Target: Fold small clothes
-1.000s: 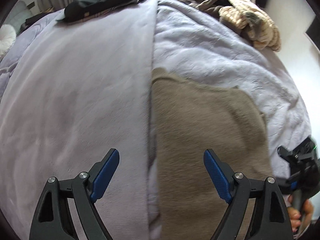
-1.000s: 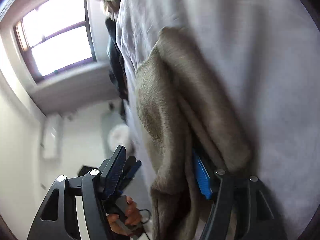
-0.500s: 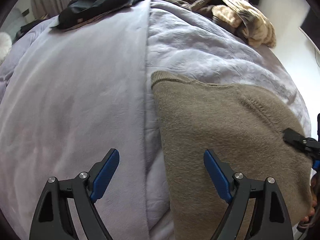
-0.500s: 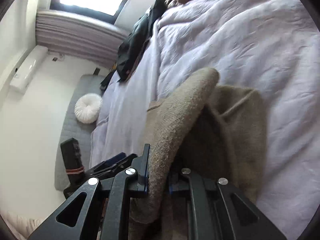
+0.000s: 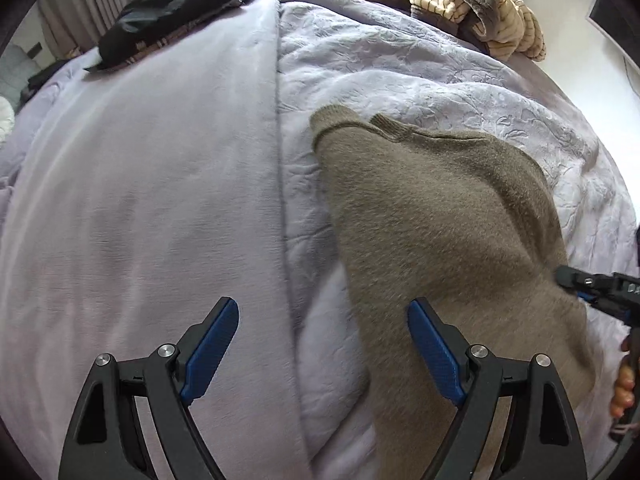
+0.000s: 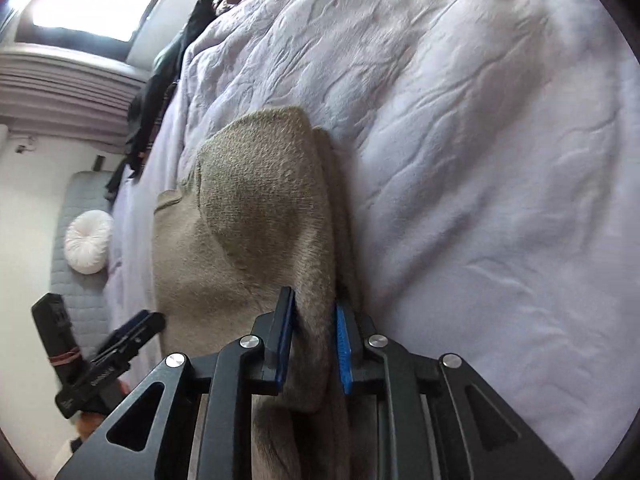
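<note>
Sweater (image 6: 256, 216), one olive knit, lies on the lavender bed cover (image 6: 460, 160); two grippers work here. Right gripper (image 6: 314, 344) pinches its folded edge, jaws easing apart (lower hem cut off), while left gripper (image 5: 322, 344) gapes empty.

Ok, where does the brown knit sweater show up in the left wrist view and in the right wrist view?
Left wrist view: the brown knit sweater fills the lower right, running from mid-frame down past the open left gripper.
Right wrist view: it sits centre-left and runs down between the pads of the right gripper, whose jaws are opening.
Shared landmark: the dark garment at the far edge of the lavender bedspread, upper left in both views.
</note>
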A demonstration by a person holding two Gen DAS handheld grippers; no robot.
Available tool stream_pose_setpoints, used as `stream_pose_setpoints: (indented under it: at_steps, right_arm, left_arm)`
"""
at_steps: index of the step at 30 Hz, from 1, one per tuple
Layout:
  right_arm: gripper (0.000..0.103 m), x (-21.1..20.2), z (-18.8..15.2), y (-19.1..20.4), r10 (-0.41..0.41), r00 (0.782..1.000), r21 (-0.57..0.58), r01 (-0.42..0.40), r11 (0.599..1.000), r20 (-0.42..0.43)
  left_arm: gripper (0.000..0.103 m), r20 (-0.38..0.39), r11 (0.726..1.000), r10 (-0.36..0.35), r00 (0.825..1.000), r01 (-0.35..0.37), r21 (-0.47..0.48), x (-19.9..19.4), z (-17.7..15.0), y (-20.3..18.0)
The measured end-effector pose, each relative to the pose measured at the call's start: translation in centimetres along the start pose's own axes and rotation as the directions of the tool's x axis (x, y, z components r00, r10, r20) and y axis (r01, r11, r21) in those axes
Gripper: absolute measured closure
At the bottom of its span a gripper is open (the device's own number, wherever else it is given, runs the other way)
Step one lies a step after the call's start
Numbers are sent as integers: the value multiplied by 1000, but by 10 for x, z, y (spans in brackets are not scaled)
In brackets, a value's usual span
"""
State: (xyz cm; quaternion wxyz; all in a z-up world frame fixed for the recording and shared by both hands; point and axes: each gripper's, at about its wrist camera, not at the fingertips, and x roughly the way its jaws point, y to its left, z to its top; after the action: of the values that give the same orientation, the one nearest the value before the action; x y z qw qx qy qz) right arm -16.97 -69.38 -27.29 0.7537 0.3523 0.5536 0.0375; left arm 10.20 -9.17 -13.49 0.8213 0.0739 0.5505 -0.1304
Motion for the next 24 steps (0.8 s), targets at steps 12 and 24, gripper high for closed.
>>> stream_pose_setpoints:
  at_steps: [12, 24]
  right_arm:
    - [81, -52, -63, 33, 110, 994, -123, -109, 986, 5]
    - [90, -12, -97, -22, -104, 990, 4, 105, 994, -93]
  left_arm:
    - [15, -86, 996, -79, 993, 82, 40, -20, -50, -19]
    - [15, -169, 996, -32, 985, 46, 81, 7, -100, -24]
